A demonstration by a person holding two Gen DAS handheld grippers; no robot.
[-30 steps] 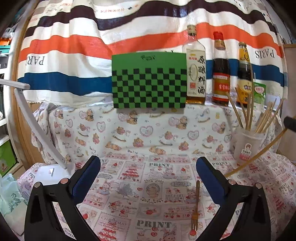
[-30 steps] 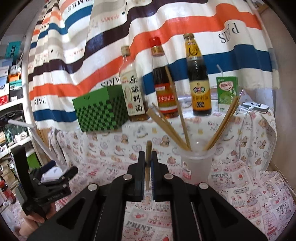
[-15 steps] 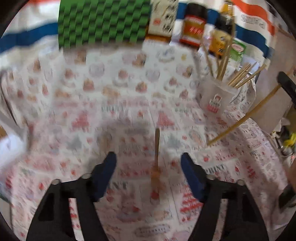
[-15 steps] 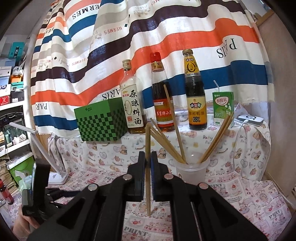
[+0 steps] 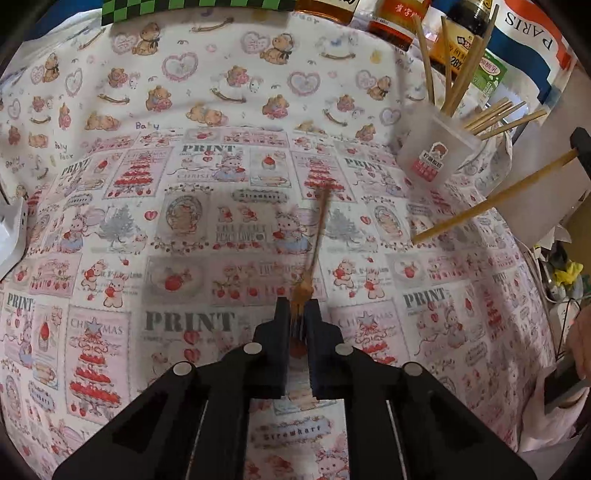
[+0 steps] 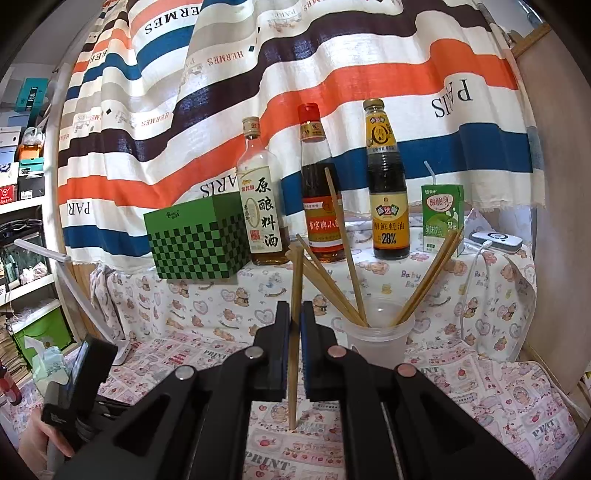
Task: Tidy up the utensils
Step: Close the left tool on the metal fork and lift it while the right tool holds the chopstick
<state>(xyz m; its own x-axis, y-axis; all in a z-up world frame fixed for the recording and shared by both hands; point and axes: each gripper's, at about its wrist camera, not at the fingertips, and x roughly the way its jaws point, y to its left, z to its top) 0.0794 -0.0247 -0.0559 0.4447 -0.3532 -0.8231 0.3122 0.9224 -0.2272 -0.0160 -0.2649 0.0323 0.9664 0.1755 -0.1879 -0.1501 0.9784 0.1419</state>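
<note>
While the right gripper clamps a chopstick upright beside the plastic cup, ready for dropping in, the left gripper pinches the tines of a fork lying on the tablecloth, likely to lift it

Wooden fork flat on cloth, chopstick upright (pinched), cup of chopsticks beside.

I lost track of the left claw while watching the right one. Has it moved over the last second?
Yes. The left claw dropped forward toward the tablecloth and closed around the fork; the green checkered box, once mid-frame, now sits at the top edge.
</note>
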